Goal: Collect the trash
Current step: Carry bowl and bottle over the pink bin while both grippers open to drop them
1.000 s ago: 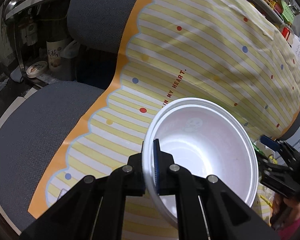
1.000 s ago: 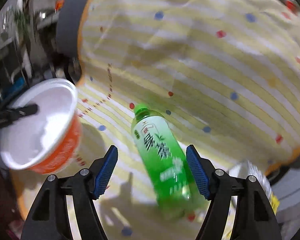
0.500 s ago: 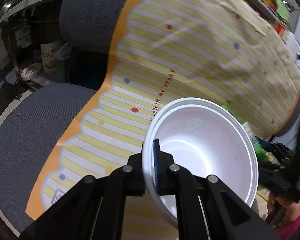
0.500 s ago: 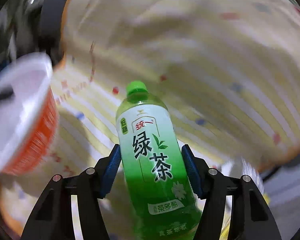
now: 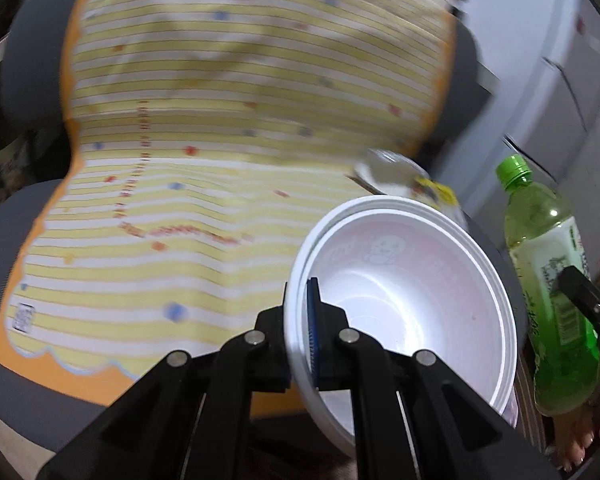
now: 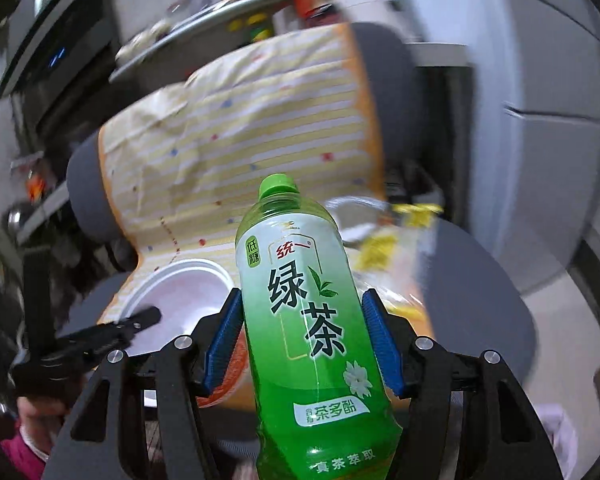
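Note:
My left gripper [image 5: 306, 332] is shut on the rim of a white foam bowl [image 5: 404, 304], held up in front of the chair. The bowl also shows in the right wrist view [image 6: 180, 300], orange outside, with the left gripper [image 6: 140, 318] clamped on it. My right gripper [image 6: 302, 340] is shut on a green tea bottle [image 6: 308, 312], held upright, cap up, off the chair. The bottle shows at the right in the left wrist view [image 5: 548, 280].
A grey office chair [image 5: 4, 280] is draped with a yellow striped cloth [image 5: 220, 120]. A clear plastic wrapper with yellow print [image 5: 404, 176] lies on the seat's right side; it also shows in the right wrist view [image 6: 384, 236]. White cabinets [image 6: 540, 80] stand behind.
My right gripper closed on the green bottle and lifted it upright off the seat. Both grippers pulled back from the chair, and the left gripper swung right with the bowl.

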`<state>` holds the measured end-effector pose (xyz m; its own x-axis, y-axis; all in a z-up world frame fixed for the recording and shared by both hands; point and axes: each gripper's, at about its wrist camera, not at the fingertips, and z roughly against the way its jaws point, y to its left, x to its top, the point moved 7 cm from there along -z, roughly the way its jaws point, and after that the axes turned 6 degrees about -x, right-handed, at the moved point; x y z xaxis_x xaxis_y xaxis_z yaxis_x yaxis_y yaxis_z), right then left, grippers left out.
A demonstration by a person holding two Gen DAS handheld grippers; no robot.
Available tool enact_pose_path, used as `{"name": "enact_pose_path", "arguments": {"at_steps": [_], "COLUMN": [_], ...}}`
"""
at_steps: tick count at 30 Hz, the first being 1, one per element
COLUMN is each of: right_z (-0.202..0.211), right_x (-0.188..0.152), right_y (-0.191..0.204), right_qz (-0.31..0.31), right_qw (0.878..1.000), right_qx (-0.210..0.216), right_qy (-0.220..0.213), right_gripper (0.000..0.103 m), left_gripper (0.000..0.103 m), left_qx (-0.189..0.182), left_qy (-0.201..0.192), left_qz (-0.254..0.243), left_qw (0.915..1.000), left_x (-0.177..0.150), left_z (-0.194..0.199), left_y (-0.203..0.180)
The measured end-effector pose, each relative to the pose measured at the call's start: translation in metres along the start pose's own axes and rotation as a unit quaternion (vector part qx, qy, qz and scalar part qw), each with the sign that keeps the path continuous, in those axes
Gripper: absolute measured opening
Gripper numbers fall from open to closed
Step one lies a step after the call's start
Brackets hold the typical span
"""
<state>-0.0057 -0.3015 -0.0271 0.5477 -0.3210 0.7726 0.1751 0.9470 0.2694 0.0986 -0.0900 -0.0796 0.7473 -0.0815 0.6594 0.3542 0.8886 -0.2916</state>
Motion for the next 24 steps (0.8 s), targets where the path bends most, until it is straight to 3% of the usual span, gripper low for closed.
{"name": "enact_pose_path", "arguments": {"at_steps": [4, 9, 15, 24], "right_z": [0.037, 0.093, 0.155, 0.195], "right_x": [-0.027, -0.057, -0.066, -0.076], "right_y": [-0.038, -0.087, -0.148, -0.208], "right_qz": [-0.051, -0.099, -0.130, -0.190], "right_qw": [0.998, 0.990, 0.972, 0.950], "right_qx": [-0.029, -0.087, -0.173, -0.212], "right_qy": [-0.021, -0.045, -0.088, -0.126], "right_gripper": [0.061, 0.061, 0.061, 0.061], "left_gripper": [0.004, 0.004, 0.004, 0.006], "left_qx": [-0.030, -0.086, -0.142, -0.190], "left_qy": [0.019, 0.057, 0.100, 0.146], "left_qz": [-0.043, -0.106, -0.200, -0.271], "left_qw": [0.9984, 0.9890, 0.9643, 0.9323], "left_x": [-0.027, -0.067, -0.102, -0.133], "left_z": [-0.004, -0.007, -0.019, -0.056], "left_y": [-0.046, -0.107, -0.191, -0.302]}}
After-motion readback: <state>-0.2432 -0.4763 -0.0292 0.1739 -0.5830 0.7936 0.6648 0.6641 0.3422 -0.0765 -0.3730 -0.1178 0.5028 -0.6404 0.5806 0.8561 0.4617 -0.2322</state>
